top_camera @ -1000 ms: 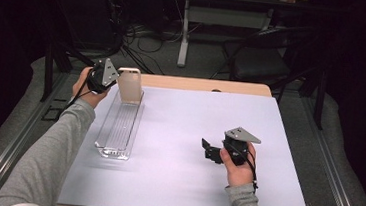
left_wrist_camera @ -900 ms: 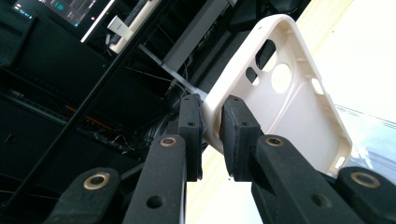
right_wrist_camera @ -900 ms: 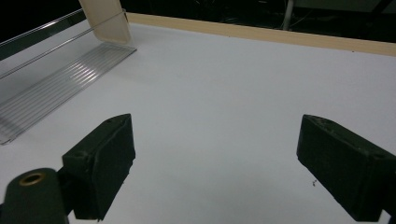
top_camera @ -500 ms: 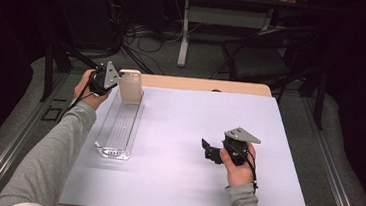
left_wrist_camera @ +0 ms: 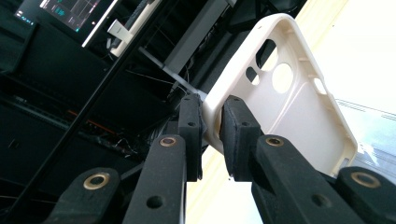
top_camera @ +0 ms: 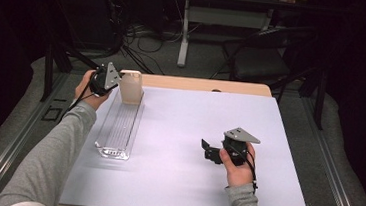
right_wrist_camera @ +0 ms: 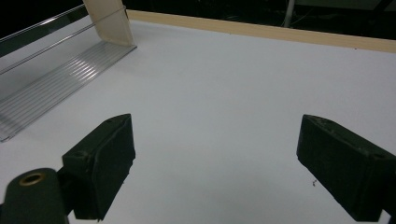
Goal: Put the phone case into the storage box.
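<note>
high view: pale table (top_camera: 174,182), dark cabled room, left gripper (top_camera: 115,83) pinching phone case (top_camera: 131,86), right gripper (top_camera: 207,150) spread.

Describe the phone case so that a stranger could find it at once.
Look at the far left corner of the white table. There the left gripper pinches a cream phone case, standing at the far end of the clear ribbed tray. It alone is opaque, with camera holes.
</note>
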A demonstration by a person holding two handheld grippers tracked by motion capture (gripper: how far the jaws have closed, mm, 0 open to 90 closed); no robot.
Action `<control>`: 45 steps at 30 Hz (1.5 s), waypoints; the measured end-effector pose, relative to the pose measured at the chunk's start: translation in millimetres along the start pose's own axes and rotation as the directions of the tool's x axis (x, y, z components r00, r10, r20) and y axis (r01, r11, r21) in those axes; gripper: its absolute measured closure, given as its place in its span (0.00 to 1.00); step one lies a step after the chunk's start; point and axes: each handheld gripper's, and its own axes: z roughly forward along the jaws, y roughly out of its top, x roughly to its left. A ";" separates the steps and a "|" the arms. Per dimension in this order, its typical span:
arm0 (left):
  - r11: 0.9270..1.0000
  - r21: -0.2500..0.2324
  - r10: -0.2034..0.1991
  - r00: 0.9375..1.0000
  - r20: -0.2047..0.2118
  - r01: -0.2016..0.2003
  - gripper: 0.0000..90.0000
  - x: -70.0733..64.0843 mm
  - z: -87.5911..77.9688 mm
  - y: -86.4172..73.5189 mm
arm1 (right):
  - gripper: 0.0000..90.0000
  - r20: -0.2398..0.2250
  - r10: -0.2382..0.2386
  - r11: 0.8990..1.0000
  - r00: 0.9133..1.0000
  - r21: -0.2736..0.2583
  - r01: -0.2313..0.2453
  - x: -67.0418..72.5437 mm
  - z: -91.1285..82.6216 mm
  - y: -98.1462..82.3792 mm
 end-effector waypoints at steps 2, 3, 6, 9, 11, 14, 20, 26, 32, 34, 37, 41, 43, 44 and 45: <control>1.000 0.002 0.009 1.000 -0.002 -0.009 0.88 0.6 0.2 -0.8 | 0.12 0.001 0.001 1.000 1.000 0.003 -0.001 -0.1 -0.4 0.1; 1.000 0.006 0.017 1.000 -0.002 -0.016 0.88 0.9 0.4 -1.4 | 0.12 0.001 0.000 1.000 1.000 -0.001 0.000 -0.2 -0.3 0.0; 1.000 0.014 0.027 1.000 -0.007 -0.026 0.88 1.5 1.4 -2.6 | 0.12 0.000 0.000 1.000 1.000 0.000 0.000 0.2 -0.1 0.0; 0.999 0.015 0.036 0.999 -0.016 -0.035 0.87 1.4 2.5 -3.5 | 0.12 -0.002 -0.002 1.000 1.000 0.001 0.002 0.7 0.4 -0.2; 0.999 0.015 0.030 0.999 -0.017 -0.030 0.87 1.8 3.2 -3.8 | 0.12 -0.002 -0.003 1.000 1.000 0.001 0.003 0.9 0.6 -0.4; 0.999 0.021 0.035 0.999 -0.020 -0.035 0.87 2.4 4.0 -4.6 | 0.12 -0.002 -0.005 1.000 1.000 0.002 0.005 1.1 0.6 -0.5; 0.999 0.025 0.028 0.999 -0.022 -0.027 0.86 2.8 5.4 -5.6 | 0.12 -0.002 -0.004 1.000 1.000 0.000 0.004 0.5 0.1 -0.7; 1.000 0.025 0.018 1.000 -0.022 -0.017 0.83 2.6 7.2 -6.1 | 0.12 -0.002 -0.005 1.000 1.000 0.001 0.005 0.2 -0.2 -0.8; 0.999 0.031 0.011 1.000 -0.027 -0.010 0.76 2.1 8.0 -5.8 | 0.12 -0.001 -0.008 1.000 1.000 0.001 0.008 0.3 0.2 -1.0; 1.000 0.028 0.010 0.999 -0.033 -0.009 0.72 2.3 8.2 -5.8 | 0.12 -0.001 -0.007 1.000 1.000 0.000 0.007 0.3 0.2 -1.1; 1.000 0.018 -0.006 0.999 -0.037 0.006 0.64 3.0 8.7 -6.2 | 0.12 -0.001 -0.008 1.000 1.000 0.005 0.008 0.2 0.3 -1.4; 0.999 0.016 -0.043 0.999 -0.024 0.044 0.56 4.9 8.6 -7.6 | 0.12 -0.001 -0.006 1.000 1.000 0.005 0.006 0.4 0.6 -1.8; 0.999 0.015 -0.048 0.998 -0.028 0.048 0.54 5.0 8.0 -7.7 | 0.12 -0.001 -0.006 1.000 1.000 0.004 0.006 0.5 0.6 -1.8; 0.999 0.017 -0.051 0.998 -0.025 0.051 0.52 5.2 7.6 -7.6 | 0.12 -0.001 -0.007 1.000 1.000 0.004 0.007 0.7 0.7 -1.8; 0.998 0.016 -0.057 0.998 -0.019 0.057 0.51 5.5 7.4 -7.8 | 0.12 -0.002 -0.006 1.000 1.000 0.006 0.006 0.9 0.7 -1.8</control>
